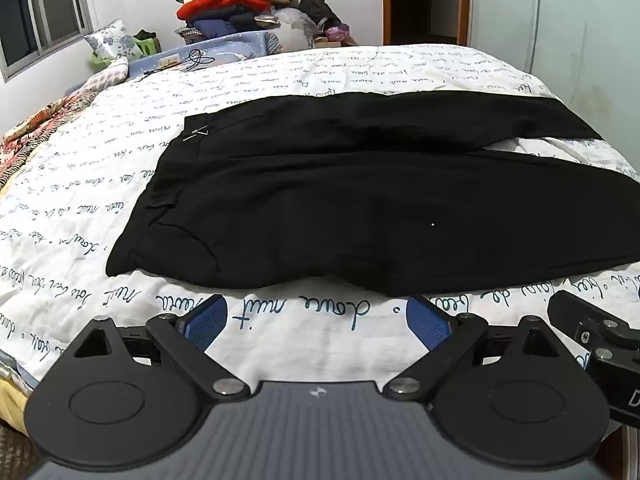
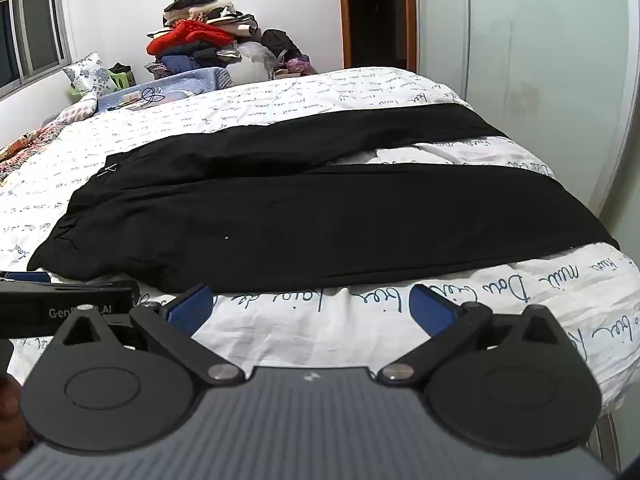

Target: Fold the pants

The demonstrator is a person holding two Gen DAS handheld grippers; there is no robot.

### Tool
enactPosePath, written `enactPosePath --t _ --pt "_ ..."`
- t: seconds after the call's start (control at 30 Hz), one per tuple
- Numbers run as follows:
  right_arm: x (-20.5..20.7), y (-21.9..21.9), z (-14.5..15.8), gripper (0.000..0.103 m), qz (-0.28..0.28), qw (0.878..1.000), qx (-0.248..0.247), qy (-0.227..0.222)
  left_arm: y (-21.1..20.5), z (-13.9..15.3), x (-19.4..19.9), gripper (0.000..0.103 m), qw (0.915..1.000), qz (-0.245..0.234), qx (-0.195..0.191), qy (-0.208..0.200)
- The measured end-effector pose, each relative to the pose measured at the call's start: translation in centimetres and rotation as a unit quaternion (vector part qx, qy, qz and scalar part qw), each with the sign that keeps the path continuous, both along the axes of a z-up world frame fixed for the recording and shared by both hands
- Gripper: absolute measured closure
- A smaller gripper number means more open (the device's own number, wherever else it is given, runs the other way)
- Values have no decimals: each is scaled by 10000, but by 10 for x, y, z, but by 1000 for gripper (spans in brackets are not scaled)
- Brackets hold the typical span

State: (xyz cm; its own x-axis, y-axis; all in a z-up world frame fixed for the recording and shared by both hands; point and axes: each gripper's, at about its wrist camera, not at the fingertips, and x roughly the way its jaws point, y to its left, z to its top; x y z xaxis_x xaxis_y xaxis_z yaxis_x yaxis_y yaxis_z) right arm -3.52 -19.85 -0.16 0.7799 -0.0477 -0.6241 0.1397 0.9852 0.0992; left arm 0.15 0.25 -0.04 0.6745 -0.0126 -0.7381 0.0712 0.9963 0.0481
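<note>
Black pants (image 1: 340,208) lie flat across the bed, waistband to the left, both legs spread toward the right edge with a gap of sheet between them. They also show in the right wrist view (image 2: 320,220). My left gripper (image 1: 318,320) is open and empty, just short of the pants' near edge, near the seat. My right gripper (image 2: 310,310) is open and empty, just short of the near leg's edge. The right gripper's body shows at the right edge of the left wrist view (image 1: 600,340).
The bed has a white cover with blue handwriting print (image 1: 280,76). A pile of clothes (image 1: 236,0) sits at the far end, with a floral pillow (image 1: 114,40) near the window. A wardrobe wall (image 2: 540,60) runs along the bed's right side.
</note>
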Motion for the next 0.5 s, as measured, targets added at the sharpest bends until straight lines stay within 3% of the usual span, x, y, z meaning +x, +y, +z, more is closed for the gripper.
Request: enactPosePath --t 0.07,0.13,0.5 --pt "0 0 0 0 14 10000 14 87 3 0 6 6 9999 -19 13 120" --pt "0 1 1 0 33 10000 16 85 -9 -3 -3 6 9993 -3 341 -121" --pt "2 2 -4 0 57 9999 -22 129 -8 -7 -4 6 9988 10 472 -124"
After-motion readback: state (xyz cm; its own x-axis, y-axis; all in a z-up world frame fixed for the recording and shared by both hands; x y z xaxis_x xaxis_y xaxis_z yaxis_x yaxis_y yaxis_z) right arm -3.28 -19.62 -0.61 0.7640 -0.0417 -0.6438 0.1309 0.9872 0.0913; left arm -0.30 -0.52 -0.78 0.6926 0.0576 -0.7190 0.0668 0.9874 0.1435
